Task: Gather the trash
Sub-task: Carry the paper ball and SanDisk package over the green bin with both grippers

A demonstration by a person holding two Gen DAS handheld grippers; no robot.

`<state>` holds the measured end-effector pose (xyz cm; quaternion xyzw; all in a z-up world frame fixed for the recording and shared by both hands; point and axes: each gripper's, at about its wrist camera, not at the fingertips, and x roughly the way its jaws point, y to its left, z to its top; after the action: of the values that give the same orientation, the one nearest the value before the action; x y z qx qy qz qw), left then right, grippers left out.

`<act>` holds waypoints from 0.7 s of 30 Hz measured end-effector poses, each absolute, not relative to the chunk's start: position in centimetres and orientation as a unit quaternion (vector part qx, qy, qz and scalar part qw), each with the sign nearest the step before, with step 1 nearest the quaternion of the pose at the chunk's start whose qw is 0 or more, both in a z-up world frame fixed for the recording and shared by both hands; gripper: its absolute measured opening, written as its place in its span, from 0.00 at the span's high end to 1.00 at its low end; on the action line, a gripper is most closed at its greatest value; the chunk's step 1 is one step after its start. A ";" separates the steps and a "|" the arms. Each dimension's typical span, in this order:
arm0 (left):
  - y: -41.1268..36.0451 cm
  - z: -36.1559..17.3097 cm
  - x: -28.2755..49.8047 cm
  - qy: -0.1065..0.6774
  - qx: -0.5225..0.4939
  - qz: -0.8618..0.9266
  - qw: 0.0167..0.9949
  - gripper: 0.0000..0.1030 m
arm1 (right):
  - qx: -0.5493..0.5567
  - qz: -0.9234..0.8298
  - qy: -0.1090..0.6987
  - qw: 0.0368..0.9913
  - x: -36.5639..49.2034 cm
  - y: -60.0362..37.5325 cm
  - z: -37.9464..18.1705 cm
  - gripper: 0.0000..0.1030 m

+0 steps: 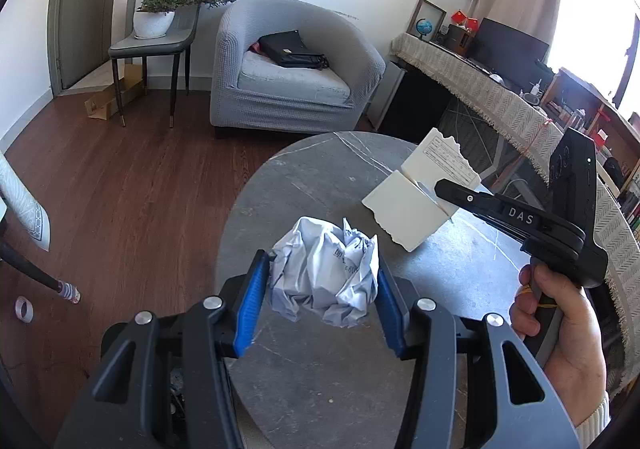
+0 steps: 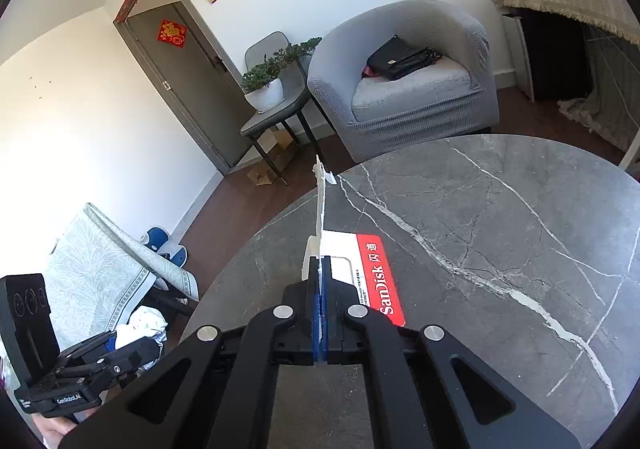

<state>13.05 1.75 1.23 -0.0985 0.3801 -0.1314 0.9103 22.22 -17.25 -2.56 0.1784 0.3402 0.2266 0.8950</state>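
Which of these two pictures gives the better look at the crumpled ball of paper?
The left wrist view. There the crumpled paper ball fills the middle of the picture, squeezed between the blue fingers of the left gripper, above the grey marble table. In the right wrist view only a small white patch shows at the lower left, beside that gripper.

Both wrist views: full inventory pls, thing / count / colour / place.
crumpled paper: 1, white-grey, between left fingers, above table edge
SanDisk card packaging: 1, white and red, torn, pinched by right gripper over table
round table: 1, grey marble
armchair: 1, grey, by far wall
black bag: 1, on armchair seat
chair: 1, grey, beside armchair
potted plant: 1, green in white pot, on chair
globe: 1, blue, on cloth-covered side desk
left gripper: black, blue pads
right gripper: black, closed
right hand: on handle
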 end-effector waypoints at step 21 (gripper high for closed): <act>12.1 -0.8 10.1 0.401 -0.093 -0.051 0.910 0.48 | 0.080 0.309 0.323 0.891 17.1 -6.0 2.6 1.00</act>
<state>10.09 12.10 -0.81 -0.0934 0.4005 -0.0513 0.9101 17.09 -5.95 2.62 0.0797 0.3227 0.3085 0.8913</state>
